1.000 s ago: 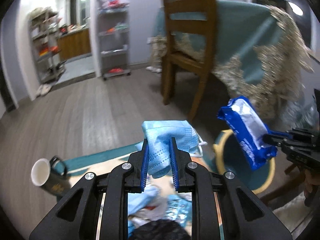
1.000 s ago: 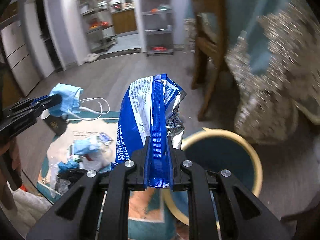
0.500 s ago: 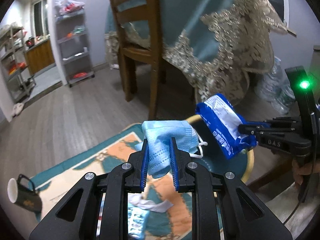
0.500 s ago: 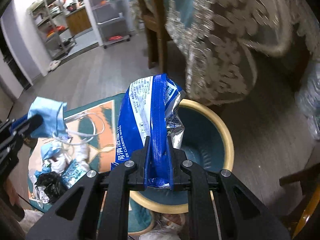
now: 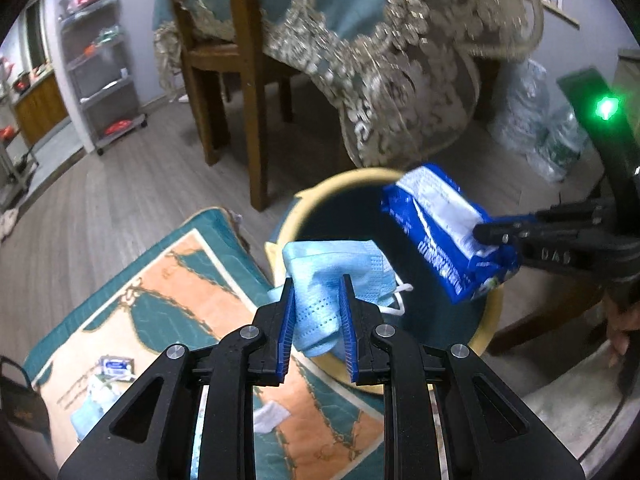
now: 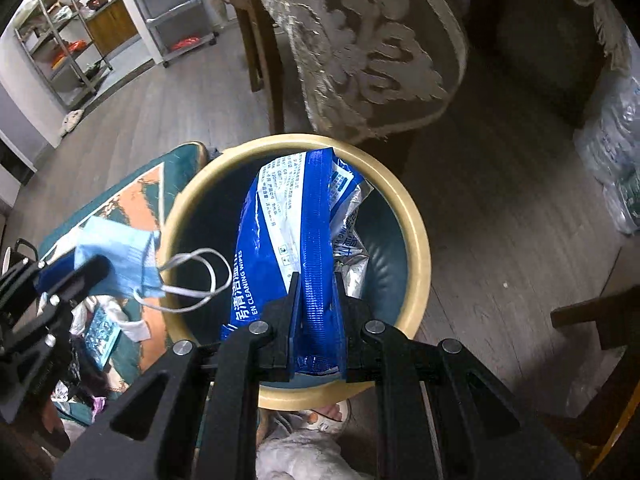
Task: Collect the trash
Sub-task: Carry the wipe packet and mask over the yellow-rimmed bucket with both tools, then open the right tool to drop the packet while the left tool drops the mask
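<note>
Dim indoor light; a brighter doorway [image 6: 24, 64] upper left. The lace tablecloth [image 5: 400, 60] smears with motion blur, a green lamp [image 5: 606, 108] glares, and fisheye bending darkens the edges.

1. The bin [image 6: 416, 236] gapes open from above, nothing across its mouth.
2. Just beyond its far rim, the hanging tablecloth [image 6: 372, 52] and a chair leg [image 5: 256, 152] crowd in.
3. Loose litter dots the rug [image 5: 180, 280] left of the bin.

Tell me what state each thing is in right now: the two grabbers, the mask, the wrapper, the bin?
Left gripper: shut on the face mask.
Right gripper: shut on the wipes packet.
Face mask: crumpled, held over the bin's rim.
Wipes packet: crumpled, held above the bin's mouth.
Bin: upright, open-topped.
</note>
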A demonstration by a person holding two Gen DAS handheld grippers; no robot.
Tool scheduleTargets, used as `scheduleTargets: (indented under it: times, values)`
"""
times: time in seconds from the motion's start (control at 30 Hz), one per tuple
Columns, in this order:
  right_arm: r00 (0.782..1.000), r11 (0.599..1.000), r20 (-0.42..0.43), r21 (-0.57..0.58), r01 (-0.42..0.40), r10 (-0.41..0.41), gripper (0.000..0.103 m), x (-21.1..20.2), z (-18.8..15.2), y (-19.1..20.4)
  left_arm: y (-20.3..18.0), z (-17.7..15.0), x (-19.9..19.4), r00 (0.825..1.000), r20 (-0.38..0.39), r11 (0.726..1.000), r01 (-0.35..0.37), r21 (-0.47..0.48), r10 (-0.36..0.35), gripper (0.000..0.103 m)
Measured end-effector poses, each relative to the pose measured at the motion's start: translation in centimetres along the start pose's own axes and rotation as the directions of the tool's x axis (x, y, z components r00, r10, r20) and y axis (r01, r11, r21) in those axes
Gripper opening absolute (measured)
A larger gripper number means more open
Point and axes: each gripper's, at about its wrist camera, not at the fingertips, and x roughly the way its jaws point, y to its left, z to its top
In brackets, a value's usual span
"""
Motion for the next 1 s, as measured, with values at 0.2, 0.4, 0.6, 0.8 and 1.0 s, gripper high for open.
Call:
scheduleTargets:
  times: [0.2,0.4,0.6,0.8,1.0]
  values:
    - [1.000,1.000,-0.001,0.010,0.015,-0.015,0.014,-0.1,-0.1,-0.5,-0.2,-0.3,0.8,1.000,-0.010,1.000,0.007,0.007,-0.007,0.028]
    - [1.000,1.000,-0.005,0.020,0.021,-0.021,0.014,0.2,0.1,-1.0,-0.1,-0.6,1.6,1.000,-0.022,1.000,-0.004,0.016,0.004,0.029]
    - [1.000,1.000,-0.008,0.010,0.027,-0.027,0.015,0.3,0.2,-0.7,0.4,-0.5,1.2,1.000,-0.011,1.000,0.001,-0.005,-0.001,0.037]
    - [0.999,0.999,0.010,0.003,0.033,-0.033,0.016,0.2,0.3,-0.3,0.6,-0.4,0.9,1.000,0.007,1.000,0.017,-0.018,-0.017,0.052]
    - [1.000,1.000,-0.005,0.013,0.026,-0.026,0.019,0.5,0.2,-0.5,0.5,-0.4,0.9,1.000,0.011,1.000,0.022,-0.013,-0.021,0.062]
